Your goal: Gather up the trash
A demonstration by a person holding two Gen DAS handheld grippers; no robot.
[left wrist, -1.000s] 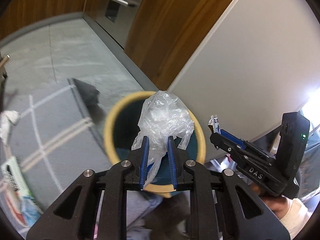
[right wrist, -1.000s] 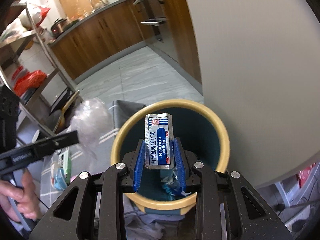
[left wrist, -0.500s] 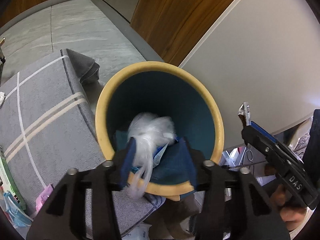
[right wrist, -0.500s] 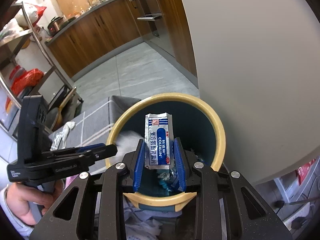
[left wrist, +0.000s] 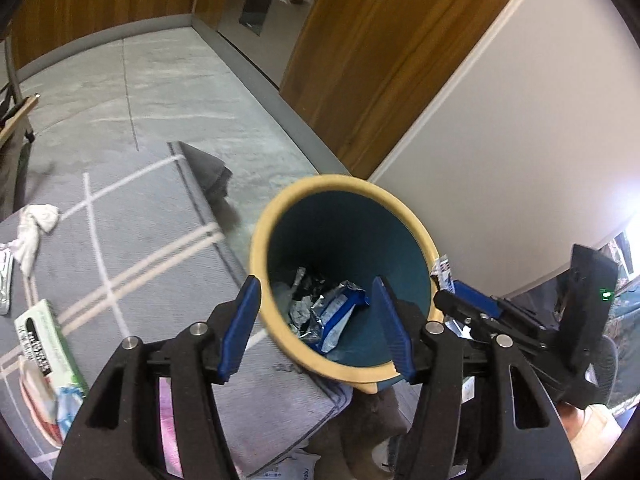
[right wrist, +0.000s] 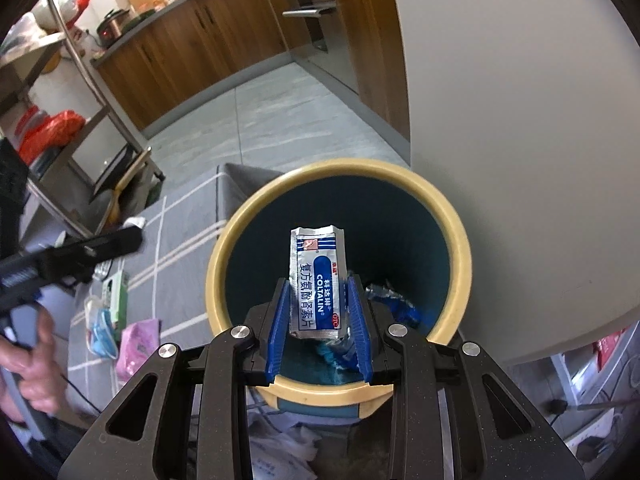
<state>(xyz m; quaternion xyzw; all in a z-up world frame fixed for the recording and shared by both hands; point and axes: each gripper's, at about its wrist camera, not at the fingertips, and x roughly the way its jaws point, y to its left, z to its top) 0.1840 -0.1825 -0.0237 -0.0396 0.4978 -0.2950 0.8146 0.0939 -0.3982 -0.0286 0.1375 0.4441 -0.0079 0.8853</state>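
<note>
With the left gripper [left wrist: 316, 320] spread empty, the right gripper [right wrist: 320, 316], clamped on the silver-blue foil sachet [right wrist: 318, 280], should release seemingly centred above the yellow-rimmed teal bin [right wrist: 456, 232].

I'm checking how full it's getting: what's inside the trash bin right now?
At the bottom of the trash bin lie crumpled foil and blue-and-white wrappers. From the right wrist, the packet held in the right gripper covers part of the bottom, so anything beneath can't be seen.

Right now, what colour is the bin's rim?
Pale yellow rim, dark teal inside; the right wrist view shows it best.
</note>
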